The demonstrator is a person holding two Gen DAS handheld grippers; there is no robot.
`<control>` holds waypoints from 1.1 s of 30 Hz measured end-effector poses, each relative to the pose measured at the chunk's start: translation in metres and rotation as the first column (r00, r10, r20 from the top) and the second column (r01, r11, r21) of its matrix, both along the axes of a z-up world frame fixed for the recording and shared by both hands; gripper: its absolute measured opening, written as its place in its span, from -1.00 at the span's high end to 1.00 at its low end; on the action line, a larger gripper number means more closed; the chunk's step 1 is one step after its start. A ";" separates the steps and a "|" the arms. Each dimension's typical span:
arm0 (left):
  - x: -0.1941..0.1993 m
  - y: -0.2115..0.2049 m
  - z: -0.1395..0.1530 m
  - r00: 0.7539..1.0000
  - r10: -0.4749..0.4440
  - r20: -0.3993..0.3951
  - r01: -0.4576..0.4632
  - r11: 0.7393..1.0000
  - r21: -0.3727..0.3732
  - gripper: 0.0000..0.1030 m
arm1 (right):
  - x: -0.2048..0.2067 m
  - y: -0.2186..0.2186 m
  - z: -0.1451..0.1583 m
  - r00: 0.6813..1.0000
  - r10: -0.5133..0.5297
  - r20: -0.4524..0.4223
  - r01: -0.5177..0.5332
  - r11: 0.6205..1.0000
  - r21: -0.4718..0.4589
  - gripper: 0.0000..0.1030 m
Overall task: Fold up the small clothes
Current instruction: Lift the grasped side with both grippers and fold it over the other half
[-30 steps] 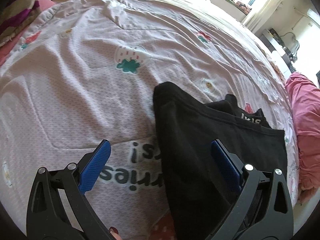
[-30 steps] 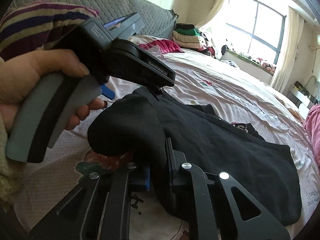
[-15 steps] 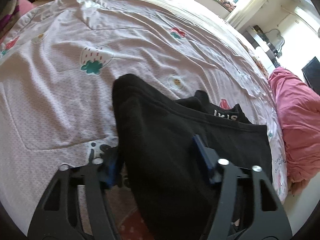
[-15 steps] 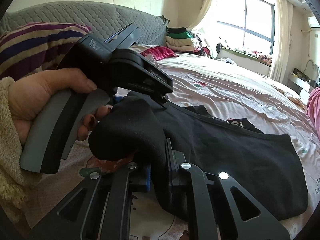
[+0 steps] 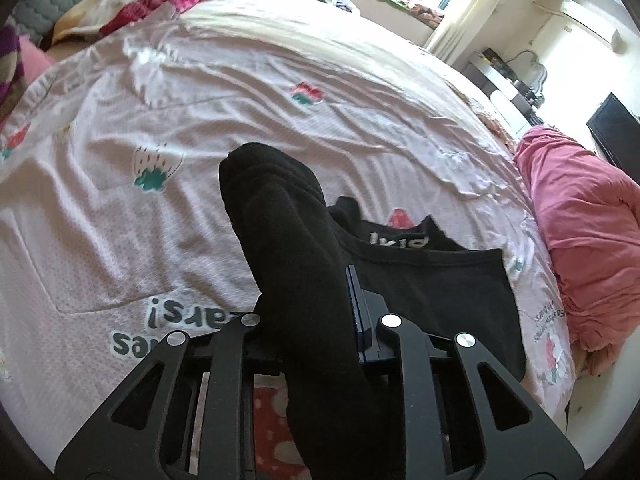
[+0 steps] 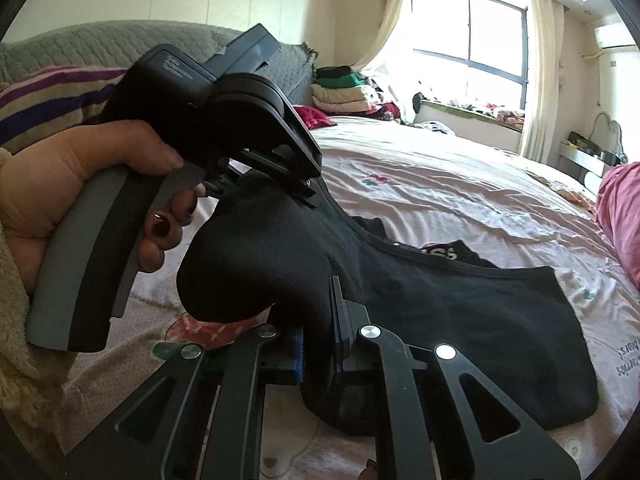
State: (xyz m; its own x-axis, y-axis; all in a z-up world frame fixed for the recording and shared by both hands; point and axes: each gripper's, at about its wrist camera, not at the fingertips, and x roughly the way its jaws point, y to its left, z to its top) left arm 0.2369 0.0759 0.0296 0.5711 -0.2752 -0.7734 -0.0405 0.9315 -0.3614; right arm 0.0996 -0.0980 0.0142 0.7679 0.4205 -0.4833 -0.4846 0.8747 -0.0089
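Black garment [image 5: 420,292] lies pinched by both tongs, left [image 5: 316,320] just closing, near pink blanket [image 5: 584,232].

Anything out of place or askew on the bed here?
Nothing stands out. The black garment is bunched only where the left gripper and right gripper pinch it; its far end lies flat on the bedsheet.
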 end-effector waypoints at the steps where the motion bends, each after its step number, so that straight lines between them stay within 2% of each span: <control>1: -0.001 -0.005 0.004 1.000 -0.005 0.007 0.005 1.000 0.003 0.71 | -0.001 -0.005 0.001 1.000 -0.009 0.001 0.009 1.000 0.011 0.83; 10: -0.004 -0.056 0.035 0.996 -0.068 0.050 0.066 0.997 0.043 0.71 | -0.011 -0.050 0.014 0.994 -0.105 0.000 0.104 0.988 0.111 0.85; 17: -0.002 -0.101 0.047 0.992 -0.107 0.060 0.102 0.992 0.079 0.71 | -0.016 -0.083 0.017 0.987 -0.159 -0.024 0.161 0.973 0.164 0.85; 21: 0.001 -0.128 0.048 0.989 -0.136 0.057 0.130 0.986 0.104 0.71 | -0.015 -0.102 0.014 0.980 -0.194 -0.050 0.200 0.960 0.198 0.85; 33: 0.021 -0.205 0.029 0.976 -0.216 -0.028 0.218 0.959 0.183 0.71 | -0.010 -0.151 -0.004 0.955 -0.250 -0.158 0.286 0.916 0.280 0.86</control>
